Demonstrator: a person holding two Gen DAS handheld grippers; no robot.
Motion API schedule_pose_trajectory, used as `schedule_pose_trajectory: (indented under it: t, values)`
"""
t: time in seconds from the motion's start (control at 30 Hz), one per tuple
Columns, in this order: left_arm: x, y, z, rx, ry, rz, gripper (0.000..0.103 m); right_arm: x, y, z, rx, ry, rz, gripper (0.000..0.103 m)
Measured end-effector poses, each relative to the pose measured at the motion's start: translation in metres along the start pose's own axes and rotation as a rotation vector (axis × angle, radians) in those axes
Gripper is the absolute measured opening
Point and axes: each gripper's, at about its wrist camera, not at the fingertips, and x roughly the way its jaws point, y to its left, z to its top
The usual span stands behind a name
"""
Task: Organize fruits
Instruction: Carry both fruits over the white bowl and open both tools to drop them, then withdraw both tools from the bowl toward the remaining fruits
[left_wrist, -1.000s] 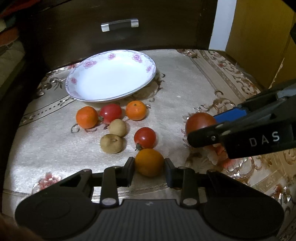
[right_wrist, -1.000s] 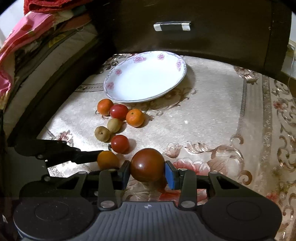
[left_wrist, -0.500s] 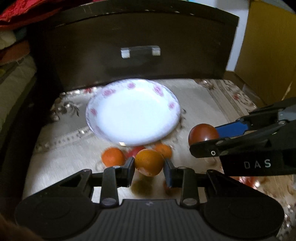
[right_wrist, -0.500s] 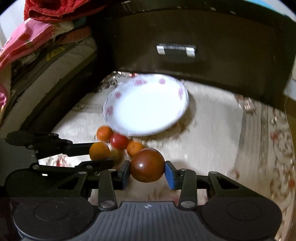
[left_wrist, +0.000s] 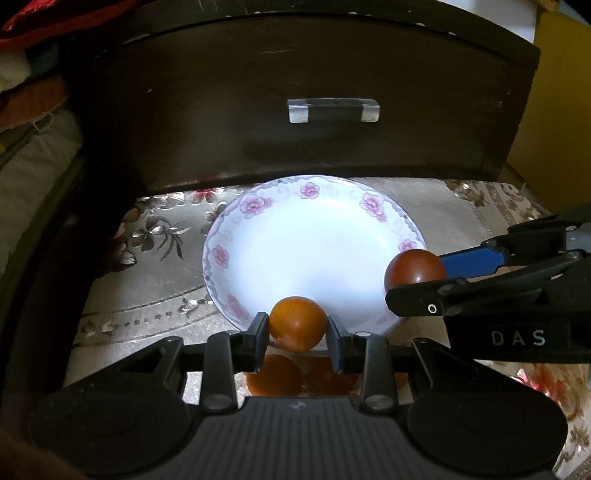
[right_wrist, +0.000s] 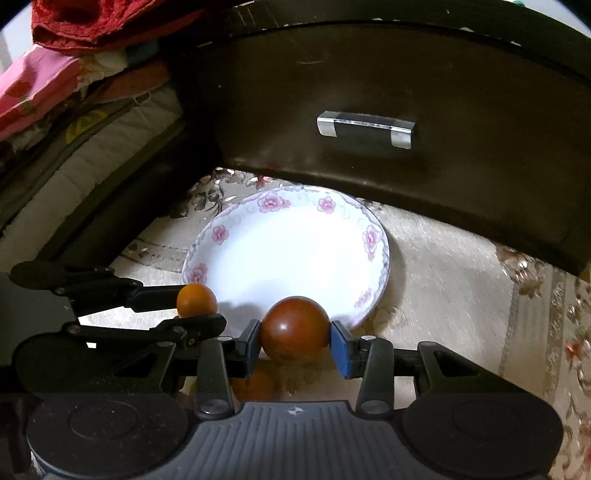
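Two views. Left wrist: your left gripper (left_wrist: 297, 328) is clamped on an orange fruit (left_wrist: 297, 323) at the plate (left_wrist: 380, 206) near rim, poised for dropping in. Right wrist: your right gripper (right_wrist: 294, 343) squeezes a dark red tomato (right_wrist: 294, 329), same rim, same purpose.

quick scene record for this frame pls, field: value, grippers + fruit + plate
left gripper: shut on orange fruit, held at the near rim of the plate
right gripper: shut on dark red tomato, held at the plate's near-right rim
plate: white, pink flower border, nothing resting in it
fruit released: none yet, both lifted in the fingers
other fruit: orange and red pieces on the cloth below the left gripper, mostly hidden, count unclear
surface: patterned beige tablecloth
backdrop: dark drawer front with metal handle
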Motion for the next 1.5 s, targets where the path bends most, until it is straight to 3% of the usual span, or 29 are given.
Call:
schedule_pose_trajectory:
  t: [1.03, 1.5]
  values:
    - [-0.010, 0.005, 0.002, -0.023, -0.007, 0.009, 0.042, -0.004, 0.006, 0.001, -0.005, -0.031, -0.014, 0.044]
    - [-0.036, 0.003, -0.017, 0.003, 0.002, -0.024, 0.046, -0.024, 0.020, -0.015, -0.009, -0.022, -0.015, 0.050]
